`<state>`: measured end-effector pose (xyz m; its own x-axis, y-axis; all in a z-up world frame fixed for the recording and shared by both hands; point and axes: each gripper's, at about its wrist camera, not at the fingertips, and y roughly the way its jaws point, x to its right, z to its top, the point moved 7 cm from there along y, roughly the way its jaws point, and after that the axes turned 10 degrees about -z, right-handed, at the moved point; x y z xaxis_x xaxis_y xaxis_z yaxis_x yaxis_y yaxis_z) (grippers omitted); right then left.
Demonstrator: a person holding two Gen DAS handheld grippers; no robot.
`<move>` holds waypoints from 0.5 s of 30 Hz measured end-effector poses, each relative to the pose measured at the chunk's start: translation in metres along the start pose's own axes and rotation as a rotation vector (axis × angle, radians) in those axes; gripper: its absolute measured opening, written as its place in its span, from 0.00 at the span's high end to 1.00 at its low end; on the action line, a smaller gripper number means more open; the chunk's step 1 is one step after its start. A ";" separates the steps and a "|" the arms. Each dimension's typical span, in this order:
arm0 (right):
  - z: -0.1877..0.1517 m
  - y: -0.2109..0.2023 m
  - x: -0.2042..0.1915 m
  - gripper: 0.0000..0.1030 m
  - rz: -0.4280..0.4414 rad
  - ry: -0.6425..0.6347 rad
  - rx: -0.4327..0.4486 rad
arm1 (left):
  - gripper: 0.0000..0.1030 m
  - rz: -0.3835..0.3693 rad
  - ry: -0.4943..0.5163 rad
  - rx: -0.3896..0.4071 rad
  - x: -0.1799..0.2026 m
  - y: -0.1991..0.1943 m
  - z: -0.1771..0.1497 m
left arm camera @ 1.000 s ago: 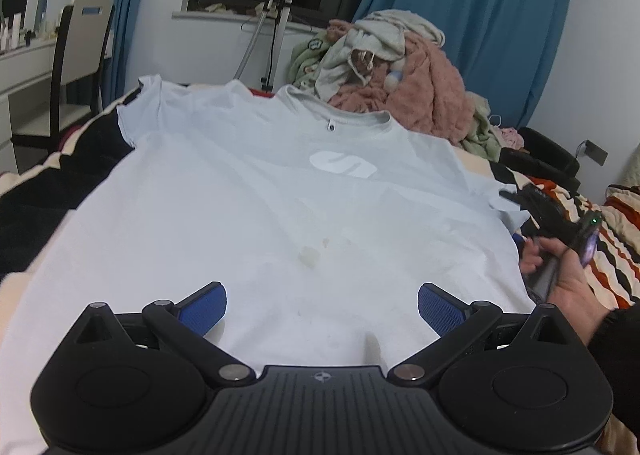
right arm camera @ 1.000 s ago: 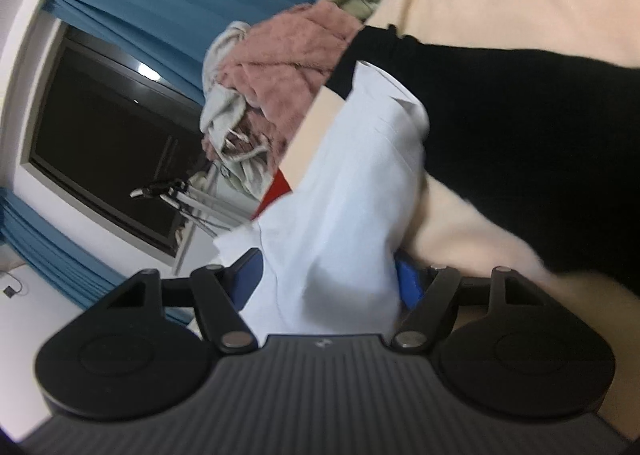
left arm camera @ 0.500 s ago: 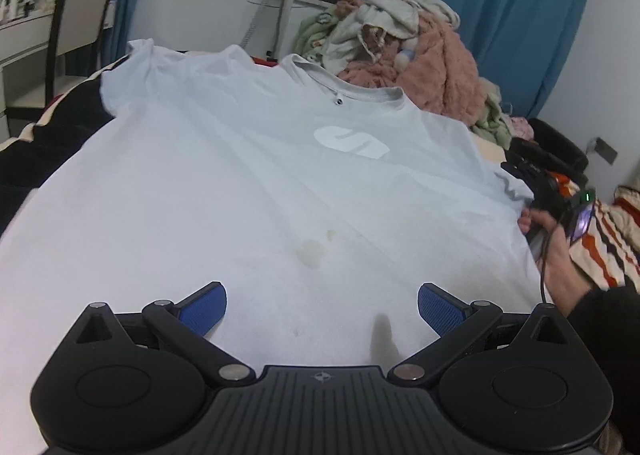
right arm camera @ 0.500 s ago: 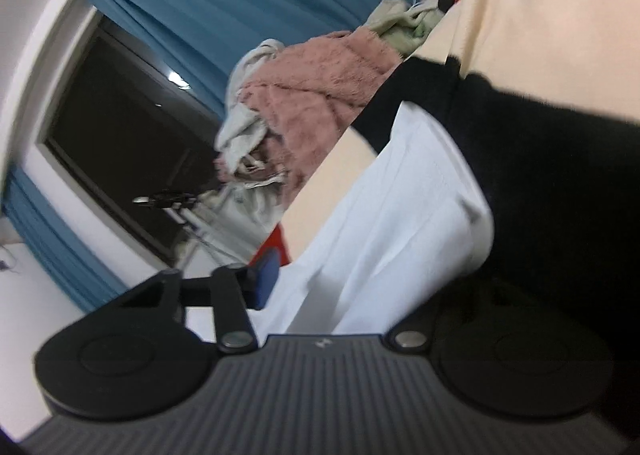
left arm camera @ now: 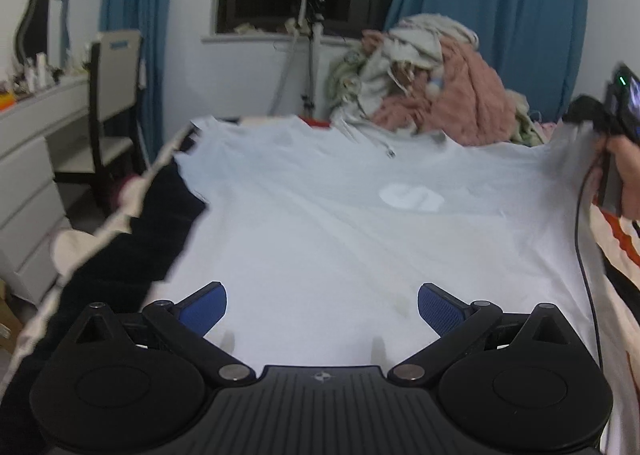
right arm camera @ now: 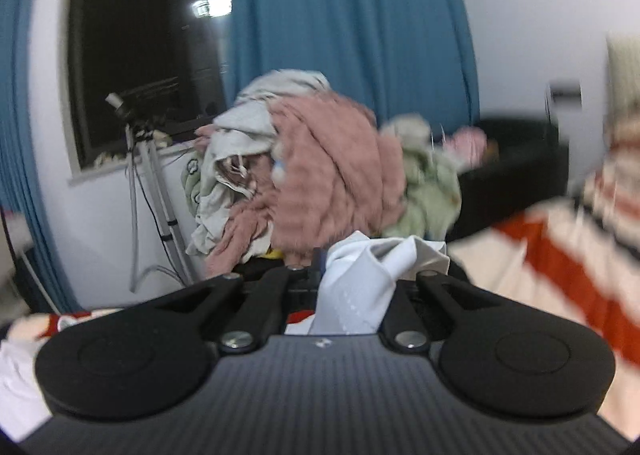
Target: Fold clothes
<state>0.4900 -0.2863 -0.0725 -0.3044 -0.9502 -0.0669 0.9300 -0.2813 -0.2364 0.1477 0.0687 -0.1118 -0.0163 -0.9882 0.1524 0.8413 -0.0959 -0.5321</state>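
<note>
Here a striped blanket [left arm camera: 616,255] covers the bed, and the white T-shirt [left arm camera: 340,223] lies spread across it. The right claw [right arm camera: 356,275] is clenched on a bunched sleeve [right arm camera: 360,279], lifted at the shirt's right edge. The left claw [left arm camera: 322,305] hovers released above the hem.

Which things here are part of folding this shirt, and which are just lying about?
In the job: white T-shirt; right gripper, shut on its sleeve; left gripper, open above the hem.

Lying about: clothes pile, chair, tripod, striped blanket.
</note>
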 end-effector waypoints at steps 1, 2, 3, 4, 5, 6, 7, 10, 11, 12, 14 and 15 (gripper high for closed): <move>0.006 -0.009 -0.020 0.94 -0.005 -0.042 0.022 | 0.00 0.008 -0.005 0.009 -0.005 -0.004 0.002; 0.010 -0.016 -0.039 0.94 -0.007 -0.079 0.040 | 0.00 0.014 -0.014 0.018 -0.011 -0.007 0.003; 0.012 -0.021 -0.058 0.94 -0.003 -0.109 0.051 | 0.00 0.019 -0.024 0.023 -0.018 -0.008 0.003; 0.010 -0.025 -0.078 0.94 0.005 -0.141 0.057 | 0.00 0.023 -0.040 0.024 -0.024 -0.008 0.004; 0.006 -0.028 -0.100 0.94 0.012 -0.177 0.061 | 0.00 0.024 -0.057 0.025 -0.031 -0.007 0.005; 0.000 -0.030 -0.122 0.94 0.018 -0.212 0.064 | 0.00 0.024 -0.076 0.028 -0.037 -0.006 0.006; -0.008 -0.030 -0.143 0.94 0.026 -0.244 0.063 | 0.00 0.023 -0.096 0.035 -0.044 -0.005 0.007; -0.047 -0.027 -0.209 0.94 0.067 -0.322 0.025 | 0.00 0.031 -0.139 0.030 -0.062 0.003 0.006; -0.062 -0.026 -0.230 0.94 0.079 -0.360 0.015 | 0.00 0.034 -0.147 0.028 -0.067 0.006 0.005; -0.078 -0.027 -0.249 0.94 0.090 -0.407 0.015 | 0.00 0.035 -0.151 0.028 -0.072 0.009 0.004; -0.109 -0.023 -0.279 0.94 0.109 -0.458 -0.010 | 0.00 0.039 -0.158 0.028 -0.082 0.016 0.001; -0.122 -0.019 -0.289 0.94 0.117 -0.463 -0.031 | 0.00 0.042 -0.159 0.030 -0.086 0.020 -0.001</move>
<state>0.5350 0.0105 -0.1667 -0.0673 -0.9371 0.3425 0.9440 -0.1710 -0.2823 0.1655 0.1517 -0.1362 0.1024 -0.9597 0.2616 0.8555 -0.0492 -0.5155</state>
